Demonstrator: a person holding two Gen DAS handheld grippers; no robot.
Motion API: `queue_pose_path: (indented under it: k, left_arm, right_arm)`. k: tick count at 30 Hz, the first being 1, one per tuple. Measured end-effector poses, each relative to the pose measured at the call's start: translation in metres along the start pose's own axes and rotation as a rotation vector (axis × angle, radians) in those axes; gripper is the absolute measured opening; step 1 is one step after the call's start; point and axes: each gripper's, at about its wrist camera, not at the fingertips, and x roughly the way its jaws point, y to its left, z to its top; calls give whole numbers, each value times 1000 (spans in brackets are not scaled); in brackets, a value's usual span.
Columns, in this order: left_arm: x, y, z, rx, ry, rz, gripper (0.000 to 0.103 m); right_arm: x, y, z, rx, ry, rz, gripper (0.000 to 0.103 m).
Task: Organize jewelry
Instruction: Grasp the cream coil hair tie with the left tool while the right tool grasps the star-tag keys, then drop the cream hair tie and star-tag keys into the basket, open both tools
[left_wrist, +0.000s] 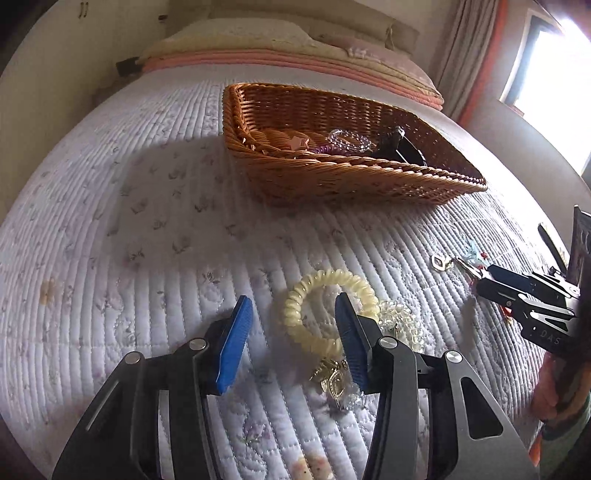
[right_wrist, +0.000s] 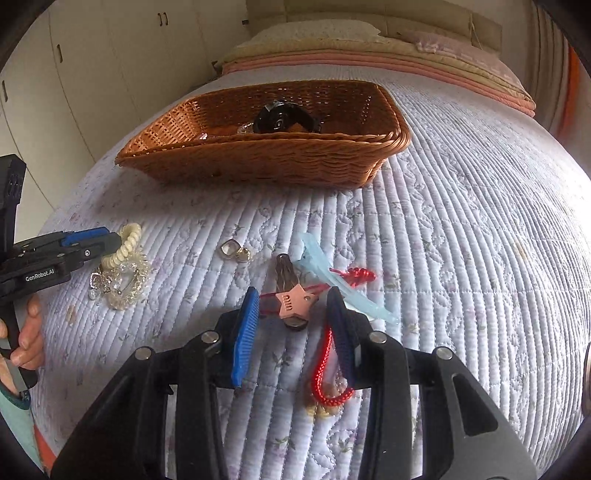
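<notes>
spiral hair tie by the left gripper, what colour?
Pale yellow spiral hair tie, translucent; clearest in the left wrist view, by the left gripper.

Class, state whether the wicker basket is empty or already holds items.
Holds items: inside the wicker basket lie a beaded bracelet and a black object.
</notes>
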Motion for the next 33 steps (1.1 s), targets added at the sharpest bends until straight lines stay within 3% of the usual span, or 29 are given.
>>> queue_pose_path:
  k: [3, 5, 6, 8, 17, 24, 33]
  left_arm:
    - [2, -2, 1, 9, -4, 22, 42]
    - [3, -2, 0, 12, -5, 39, 31]
    - [4, -2, -1, 13, -5, 42, 26]
    - [4, -2, -1, 13, -5, 57, 10]
    - [-13, 0, -5, -6, -61, 33, 9]
    - [-53, -6, -4, 10, -148, -5, 9]
    - [-95, -26, 34, 19, -266, -102, 9]
  right_arm:
    - [1, 0, -1, 0, -4, -6, 35]
    - [2, 1, -1, -6, -6, -19, 29]
    - [2, 2, -2, -13, -8, -24, 21]
    - [2, 6, -4, -25, -7, -32, 21]
    - [-11, 12, -10, -50, -46, -21, 21]
    - [-33, 10, -8, -19, -80, 34, 21]
    - [-85, 35, 32, -78, -219, 44, 21]
